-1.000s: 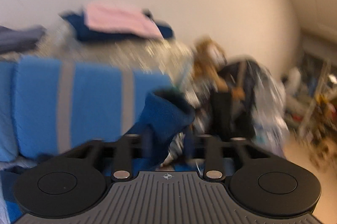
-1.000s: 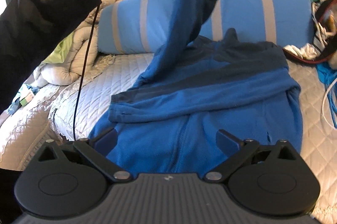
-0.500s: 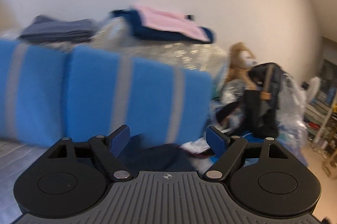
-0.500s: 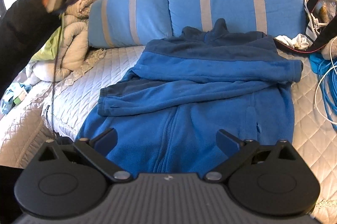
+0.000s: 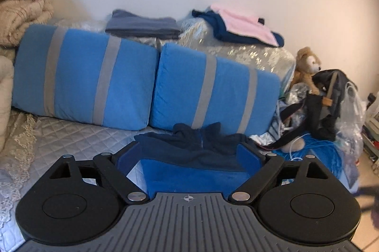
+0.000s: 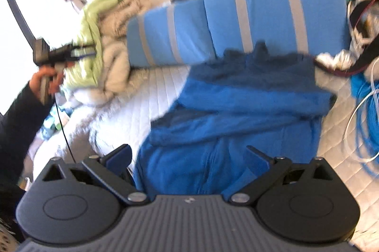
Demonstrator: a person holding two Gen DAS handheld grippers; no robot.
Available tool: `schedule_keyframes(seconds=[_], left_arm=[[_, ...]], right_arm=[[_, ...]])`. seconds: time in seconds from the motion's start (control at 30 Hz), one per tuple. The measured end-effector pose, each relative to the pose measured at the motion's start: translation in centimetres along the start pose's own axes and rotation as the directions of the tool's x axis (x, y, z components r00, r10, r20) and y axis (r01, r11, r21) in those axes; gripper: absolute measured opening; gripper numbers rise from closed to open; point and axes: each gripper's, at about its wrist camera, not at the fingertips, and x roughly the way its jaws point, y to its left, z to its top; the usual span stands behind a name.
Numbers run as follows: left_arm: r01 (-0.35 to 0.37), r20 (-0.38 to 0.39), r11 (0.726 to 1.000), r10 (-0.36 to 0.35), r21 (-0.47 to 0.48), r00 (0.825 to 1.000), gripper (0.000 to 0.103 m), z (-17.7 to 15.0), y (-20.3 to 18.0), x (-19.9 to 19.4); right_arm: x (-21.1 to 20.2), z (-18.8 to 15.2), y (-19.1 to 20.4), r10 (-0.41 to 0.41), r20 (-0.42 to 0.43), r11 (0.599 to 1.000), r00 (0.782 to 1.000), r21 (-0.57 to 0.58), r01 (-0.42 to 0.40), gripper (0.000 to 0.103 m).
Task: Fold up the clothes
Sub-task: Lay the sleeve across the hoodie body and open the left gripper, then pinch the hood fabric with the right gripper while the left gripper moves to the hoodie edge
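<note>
The blue fleece jacket (image 6: 236, 124) is lying on the bed (image 6: 146, 95), sleeves folded across (collar toward the striped pillows (image 5: 151, 83)). Both grippers, left (image 5: 189, 155) just opening and right (image 6: 187, 157), are hovering with jaws apart, gripping nothing; next, pinching the hem corners evenly should be keeping the fold square.

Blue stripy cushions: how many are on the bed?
2. One blue cushion leans at the back on the left; the other sits beside it, right behind the blue jacket's collar. None seem hidden.
</note>
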Motion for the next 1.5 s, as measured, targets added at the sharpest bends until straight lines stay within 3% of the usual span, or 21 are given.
schedule_keyframes(seconds=[0.13, 0.23, 0.4, 0.53, 0.63, 0.87, 0.9, 1.03, 1.07, 1.17, 1.27, 1.33, 1.43, 1.5], left_arm=[[-0.001, 0.029, 1.000, 0.001, 0.000, 1.000, 0.095, 0.1, 0.4, -1.4], [-0.028, 0.023, 1.000, 0.027, 0.009, 0.999, 0.095, -1.0, 0.8, 0.6], [-0.124, -0.020, 0.984, 0.127, 0.131, 0.992, 0.095, -4.8, 1.2, 7.2], [-0.173, -0.034, 0.943, 0.190, 0.285, 0.981, 0.095, -8.5, 1.4, 13.6], [-0.176, -0.074, 0.886, 0.229, 0.428, 0.971, 0.094, -11.2, 1.2, 18.4], [-0.105, -0.090, 0.680, 0.246, 0.726, 0.965, 0.094, -16.7, -0.4, 25.2], [-0.104, -0.093, 0.661, 0.255, 0.743, 0.962, 0.094, -17.2, -0.4, 26.1], [-0.107, -0.086, 0.632, 0.266, 0.767, 0.960, 0.094, -17.7, -0.4, 28.3], [-0.109, -0.086, 0.610, 0.282, 0.785, 0.955, 0.091, -17.9, -0.6, 28.9], [-0.115, -0.083, 0.540, 0.330, 0.834, 0.940, 0.070, -18.8, -1.1, 30.5], [-0.121, -0.065, 0.508, 0.333, 0.853, 0.941, 0.048, -19.3, -1.3, 31.0], [-0.131, -0.044, 0.483, 0.335, 0.866, 0.941, 0.045, -19.7, -1.5, 31.1], [-0.131, -0.009, 0.405, 0.325, 0.905, 0.946, 0.045, -20.6, -1.9, 30.9], [-0.125, 0.002, 0.370, 0.316, 0.920, 0.949, 0.035, -21.1, -2.1, 30.9]], right_arm=[[-3.8, 2.6, -0.1, -0.036, 0.074, 0.999, 0.997, -0.011, 0.037, 0.103], [-4.7, 3.9, -0.6, -0.105, 0.126, 0.994, 0.986, -0.014, 0.108, 0.103], [-1.1, 3.0, -3.5, -0.287, 0.159, 0.957, 0.945, 0.022, 0.288, 0.103], [3.5, 1.8, -6.5, -0.317, 0.130, 0.948, 0.939, 0.064, 0.311, 0.103], [6.8, 1.4, -8.2, -0.324, 0.096, 0.945, 0.941, 0.086, 0.316, 0.103], [12.8, 1.1, -11.9, -0.354, 0.022, 0.931, 0.935, 0.103, 0.350, 0.103], [13.4, 1.0, -12.4, -0.355, 0.011, 0.930, 0.935, 0.110, 0.351, 0.103], [15.0, 0.6, -14.2, -0.363, -0.014, 0.923, 0.932, 0.131, 0.362, 0.103], [15.4, 0.6, -14.7, -0.367, -0.016, 0.921, 0.930, 0.134, 0.366, 0.103], [16.3, 0.6, -16.1, -0.376, -0.021, 0.913, 0.926, 0.163, 0.374, 0.103], [17.1, 0.7, -17.7, -0.380, -0.007, 0.904, 0.925, 0.207, 0.374, 0.103], [17.5, 0.7, -19.1, -0.392, 0.007, 0.893, 0.920, 0.245, 0.379, 0.103], [18.1, 0.9, -21.8, -0.397, 0.019, 0.864, 0.918, 0.345, 0.367, 0.103], [18.3, 1.0, -23.9, -0.394, 0.033, 0.832, 0.918, 0.437, 0.341, 0.103]])
